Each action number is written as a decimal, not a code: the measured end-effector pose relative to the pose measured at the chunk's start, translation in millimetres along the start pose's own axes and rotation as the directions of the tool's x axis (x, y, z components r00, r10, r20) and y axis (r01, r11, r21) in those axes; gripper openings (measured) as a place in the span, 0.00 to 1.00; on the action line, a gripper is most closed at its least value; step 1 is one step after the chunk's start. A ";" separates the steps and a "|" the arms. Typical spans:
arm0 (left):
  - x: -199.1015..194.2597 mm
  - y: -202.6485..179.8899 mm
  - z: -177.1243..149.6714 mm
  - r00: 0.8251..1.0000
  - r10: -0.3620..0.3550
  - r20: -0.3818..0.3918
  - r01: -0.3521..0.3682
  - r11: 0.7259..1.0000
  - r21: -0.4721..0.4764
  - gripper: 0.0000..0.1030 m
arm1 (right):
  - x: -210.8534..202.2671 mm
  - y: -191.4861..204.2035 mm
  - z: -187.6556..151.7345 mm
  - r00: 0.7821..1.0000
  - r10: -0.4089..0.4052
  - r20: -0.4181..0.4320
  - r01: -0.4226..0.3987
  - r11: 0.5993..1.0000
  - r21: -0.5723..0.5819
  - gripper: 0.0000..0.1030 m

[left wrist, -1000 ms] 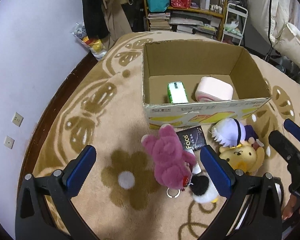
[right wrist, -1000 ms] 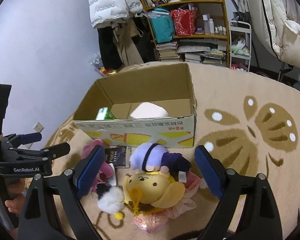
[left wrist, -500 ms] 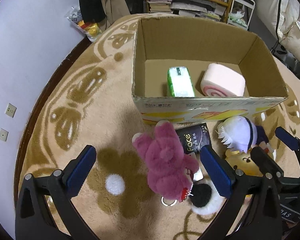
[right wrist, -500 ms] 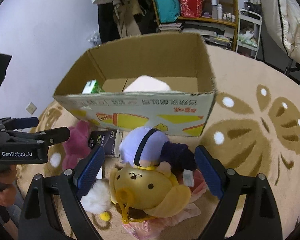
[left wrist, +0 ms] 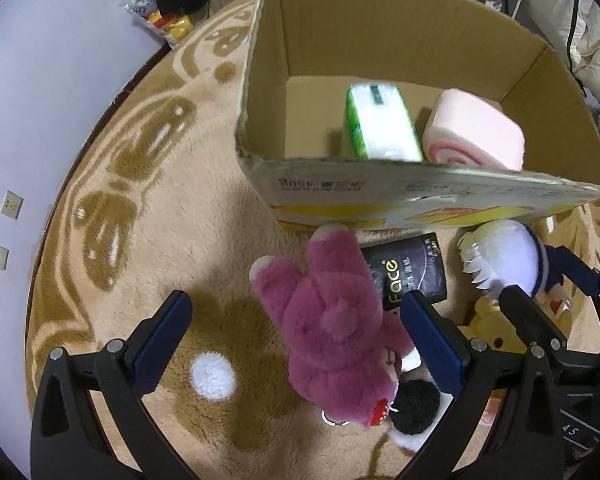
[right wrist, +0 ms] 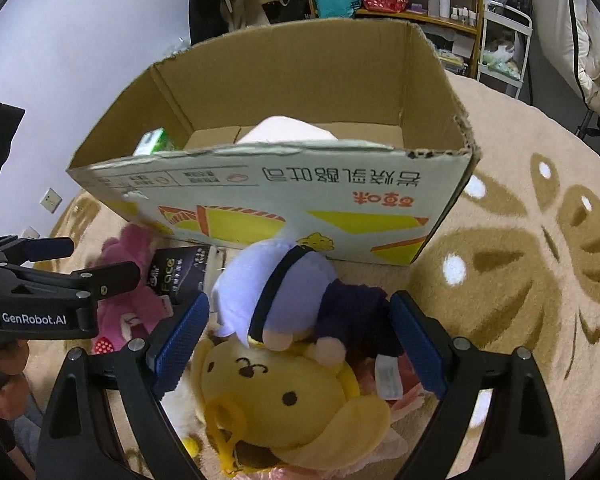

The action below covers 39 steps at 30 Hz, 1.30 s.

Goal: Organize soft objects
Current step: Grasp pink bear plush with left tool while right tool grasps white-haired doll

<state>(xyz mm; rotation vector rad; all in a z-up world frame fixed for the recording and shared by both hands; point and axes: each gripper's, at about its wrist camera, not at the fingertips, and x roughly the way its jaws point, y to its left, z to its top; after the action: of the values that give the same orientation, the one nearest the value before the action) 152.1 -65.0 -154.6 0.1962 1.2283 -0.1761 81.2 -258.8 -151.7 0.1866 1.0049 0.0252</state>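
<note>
You held both claws low over a tan patterned rug, facing an open cardboard box. Your left gripper was spread wide and empty, with a pink plush bear lying between its blue pads, nearer the right pad and touching neither. Just ahead of that pad lay a dark tissue pack marked "Face", and just below the bear a black-and-white pompom toy.

Your right gripper was also wide open and held nothing. Between its fingers lay a lavender-haired doll in dark clothes, resting on top of a yellow dog plush.

Inside the box, ahead of both claws, already sat a green-and-white tissue pack and a pink roll-cake cushion.

This looked like the reach-and-grasp step: closing on a toy seemed next, then lifting it over the box's near wall, which stood just beyond the toys. The box's left half had open floor. The two claws hung close together, so room sideways was tight.
</note>
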 end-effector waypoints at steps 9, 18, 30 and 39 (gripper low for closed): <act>23.8 -1.8 1.0 0.998 0.000 -0.059 0.000 1.000 -0.001 1.00 | 10.8 -2.2 1.2 1.000 -0.009 -0.022 0.009 1.000 0.003 0.95; 35.6 -6.1 2.0 0.997 -0.003 -0.078 0.004 1.000 0.007 0.99 | 21.3 -5.2 8.7 0.999 -0.019 -0.045 0.019 1.000 0.004 0.99; 44.9 -1.4 -4.8 0.993 -0.055 -0.109 0.056 0.998 0.005 0.73 | 28.4 -15.4 15.0 0.998 -0.018 -0.062 0.019 0.999 0.027 0.96; 35.3 -8.7 -12.1 0.991 -0.079 -0.110 0.082 0.997 0.017 0.52 | 12.7 -11.7 17.9 0.999 -0.012 -0.031 0.013 0.999 0.030 0.90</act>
<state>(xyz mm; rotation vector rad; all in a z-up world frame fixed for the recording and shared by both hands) 150.4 -71.5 -192.3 0.1772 1.3444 -0.2516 102.3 -271.4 -155.0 0.2081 1.0372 0.0009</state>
